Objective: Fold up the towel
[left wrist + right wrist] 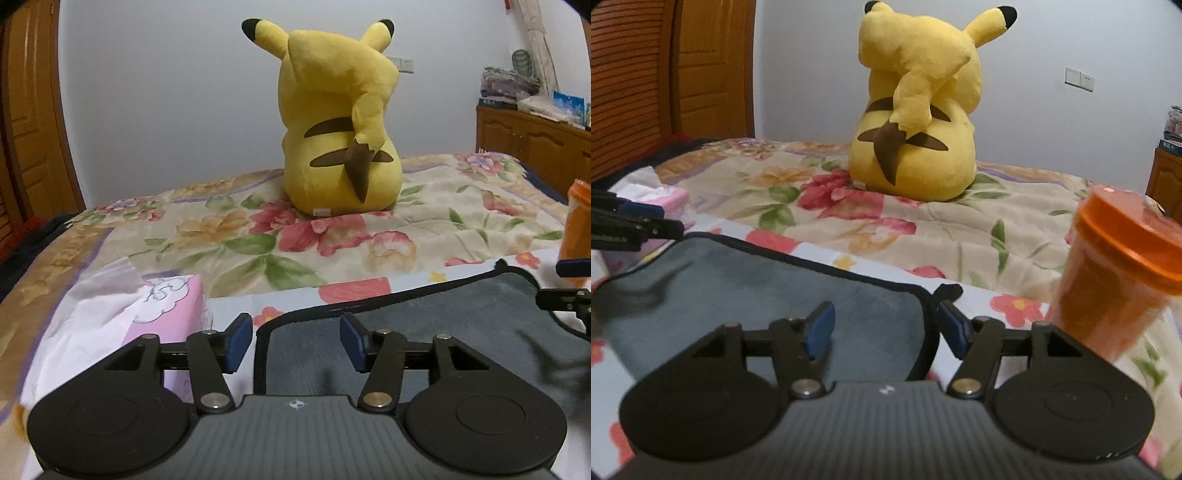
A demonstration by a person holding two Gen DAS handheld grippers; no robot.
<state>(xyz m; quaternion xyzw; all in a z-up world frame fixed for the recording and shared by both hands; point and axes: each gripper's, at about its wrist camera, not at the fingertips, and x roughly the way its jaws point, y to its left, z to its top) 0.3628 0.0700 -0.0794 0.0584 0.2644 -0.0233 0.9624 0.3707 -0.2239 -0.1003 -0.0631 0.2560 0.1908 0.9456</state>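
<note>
A grey towel [443, 332] with a black hem lies flat on the flowered bedspread; it also shows in the right wrist view [757, 288]. My left gripper [297, 341] is open, its jaws straddling the towel's left near corner edge. My right gripper [886, 328] is open over the towel's right near corner, with the hem between the jaws. Each gripper's tip shows at the edge of the other's view. Neither holds anything.
A yellow Pikachu plush [340, 122] sits on the bed [221, 236] behind the towel. A pink tissue box [170, 302] stands left of the towel. An orange lidded jar [1119, 269] stands right of it. A wooden cabinet [535, 136] is at the far right.
</note>
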